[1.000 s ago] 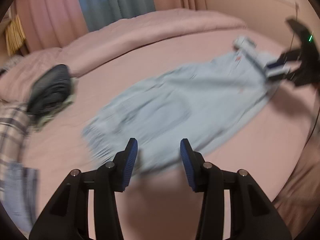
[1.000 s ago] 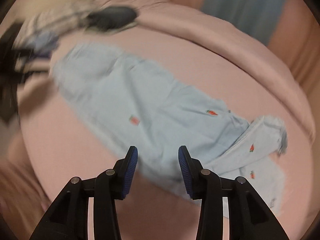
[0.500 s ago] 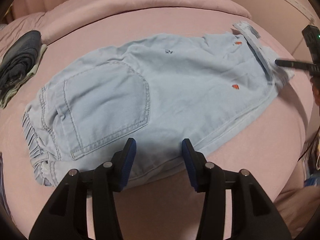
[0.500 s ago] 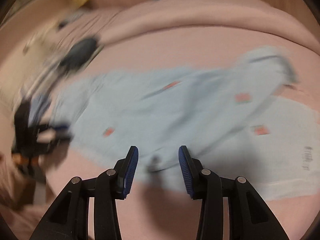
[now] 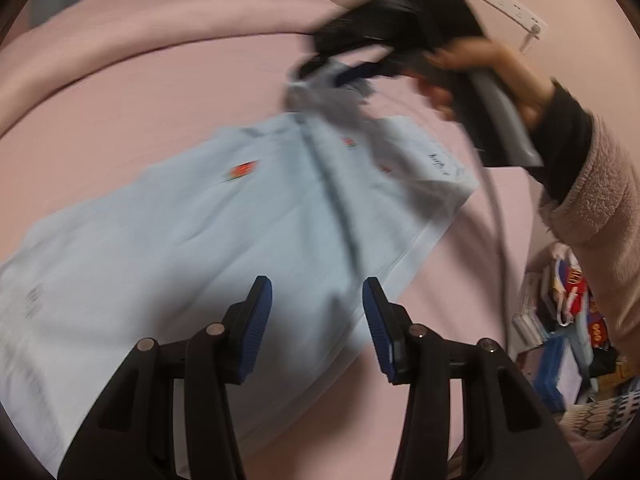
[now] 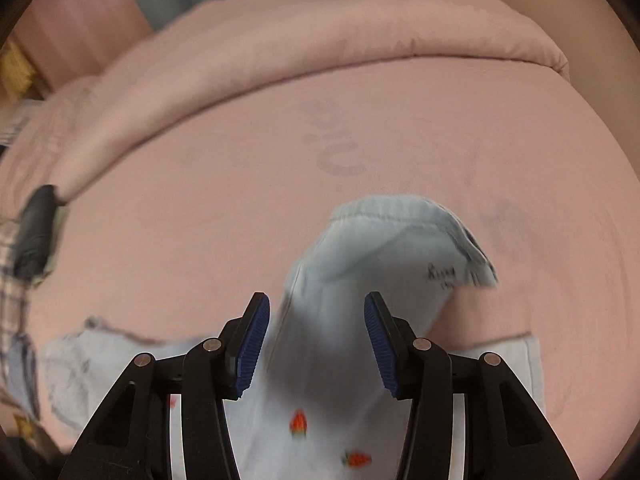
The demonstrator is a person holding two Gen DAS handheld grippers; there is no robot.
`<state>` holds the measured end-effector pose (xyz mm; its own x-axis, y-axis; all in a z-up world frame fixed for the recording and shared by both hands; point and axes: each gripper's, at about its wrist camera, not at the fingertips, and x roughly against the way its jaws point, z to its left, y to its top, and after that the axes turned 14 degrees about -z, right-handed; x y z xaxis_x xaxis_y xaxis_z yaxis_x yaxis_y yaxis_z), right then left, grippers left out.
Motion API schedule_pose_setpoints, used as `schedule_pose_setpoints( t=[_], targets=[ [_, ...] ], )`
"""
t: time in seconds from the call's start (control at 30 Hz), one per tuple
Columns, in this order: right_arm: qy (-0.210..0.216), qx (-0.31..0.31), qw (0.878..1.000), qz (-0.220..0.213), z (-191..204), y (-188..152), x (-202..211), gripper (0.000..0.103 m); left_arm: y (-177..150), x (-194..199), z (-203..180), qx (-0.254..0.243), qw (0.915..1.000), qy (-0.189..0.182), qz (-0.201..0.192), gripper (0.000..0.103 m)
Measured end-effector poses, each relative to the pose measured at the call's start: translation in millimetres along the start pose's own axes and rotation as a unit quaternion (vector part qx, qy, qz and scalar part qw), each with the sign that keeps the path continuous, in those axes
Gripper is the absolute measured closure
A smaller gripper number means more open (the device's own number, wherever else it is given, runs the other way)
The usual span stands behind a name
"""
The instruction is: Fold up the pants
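Right gripper [image 6: 316, 340] over a pale blue pant leg on the pink bed

The jaws stand apart and have just been opening, with the light blue pants [image 6: 360, 272] between the blue pads but not pressed by them; red carrot prints show lower on the cloth, its hem points toward the rolled pink duvet [image 6: 320, 40] at the bed's [image 6: 200, 200] far edge, and a dark folded garment [image 6: 36, 232] lies at the left edge.

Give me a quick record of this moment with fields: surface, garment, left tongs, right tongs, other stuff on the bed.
surface: pink bed
garment: light blue pants with small red motifs, lying flat, one leg end lifted
left tongs: open, over the pants, nothing between the pads
right tongs: jaws just opening, open, leg fabric between the pads, not pinched
other: dark folded clothes at the bed's far left
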<state>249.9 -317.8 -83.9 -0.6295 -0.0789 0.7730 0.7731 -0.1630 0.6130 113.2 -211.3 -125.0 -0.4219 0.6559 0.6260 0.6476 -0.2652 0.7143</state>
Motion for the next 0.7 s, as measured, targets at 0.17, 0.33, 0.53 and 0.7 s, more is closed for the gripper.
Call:
schedule_pose_setpoints(
  t=[0.17,0.33,0.53,0.7],
  targets=[
    [-0.033,0.013,0.999,0.037,4.1,2.8,-31.9,0.064,2.2,-45.6,-25.6,-0.008,0.9987,-0.029,0.041,0.073],
    [0.008,-0.044,0.999,-0.028,-27.7,-10.1,5.2,0.098,-2.4,-51.5,-39.8,-0.041,0.9983,-0.012,0.038,0.095],
    [0.112,-0.192,0.961,-0.168,-111.1,-66.5,117.3,0.098,-2.7,-38.6,-52.0,-0.061,0.9980,-0.008,0.017,0.097],
    [0.123,-0.314,0.924,-0.180,-176.1,-140.0,125.5,0.098,-3.5,-40.5,-66.8,-0.098,0.9948,0.003,0.025,0.097]
  ],
)
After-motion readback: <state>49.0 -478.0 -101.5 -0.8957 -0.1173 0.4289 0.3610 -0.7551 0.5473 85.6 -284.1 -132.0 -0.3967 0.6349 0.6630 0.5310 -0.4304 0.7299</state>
